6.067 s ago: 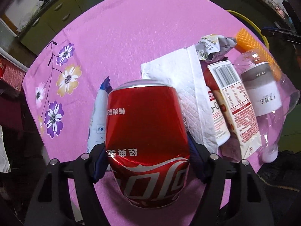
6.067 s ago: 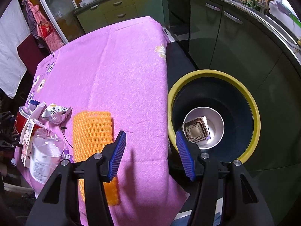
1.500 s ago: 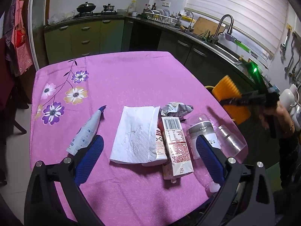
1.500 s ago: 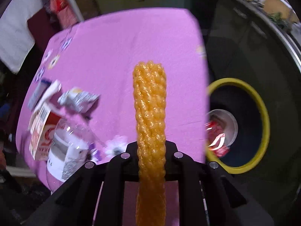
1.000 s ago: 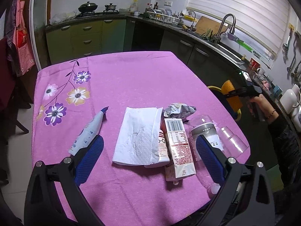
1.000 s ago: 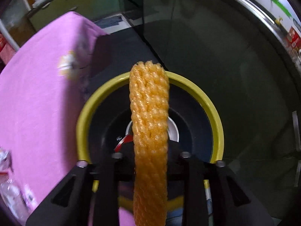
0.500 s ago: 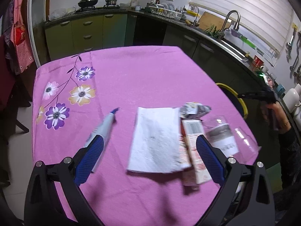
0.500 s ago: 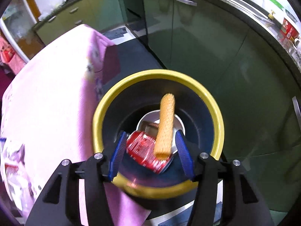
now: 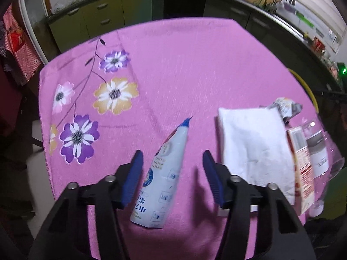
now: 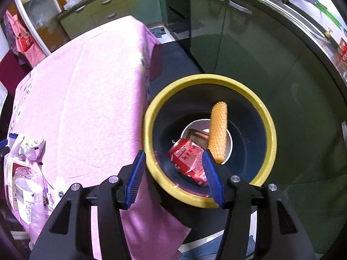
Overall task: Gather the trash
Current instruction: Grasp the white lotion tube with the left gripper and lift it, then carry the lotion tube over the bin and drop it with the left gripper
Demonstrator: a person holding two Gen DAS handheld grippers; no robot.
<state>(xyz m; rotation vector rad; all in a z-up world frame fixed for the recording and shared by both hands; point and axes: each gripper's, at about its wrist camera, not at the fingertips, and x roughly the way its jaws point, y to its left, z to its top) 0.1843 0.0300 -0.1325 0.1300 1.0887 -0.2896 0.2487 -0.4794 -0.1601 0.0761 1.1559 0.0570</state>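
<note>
The left gripper [image 9: 172, 173] hangs over the pink-clothed bench [image 9: 195, 65], its fingers closing around a white tube [image 9: 160, 179] that lies flat between them, pads not yet touching it. Right of the tube lie a napkin [image 9: 253, 149], a carton [image 9: 302, 162], a crumpled wrapper [image 9: 284, 108] and a clear bottle [image 9: 321, 151]. The right gripper [image 10: 173, 173] hovers half open and empty above the yellow-rimmed bin [image 10: 269, 134], which holds a red can [image 10: 188, 158] and an orange foam net [image 10: 218, 132].
</note>
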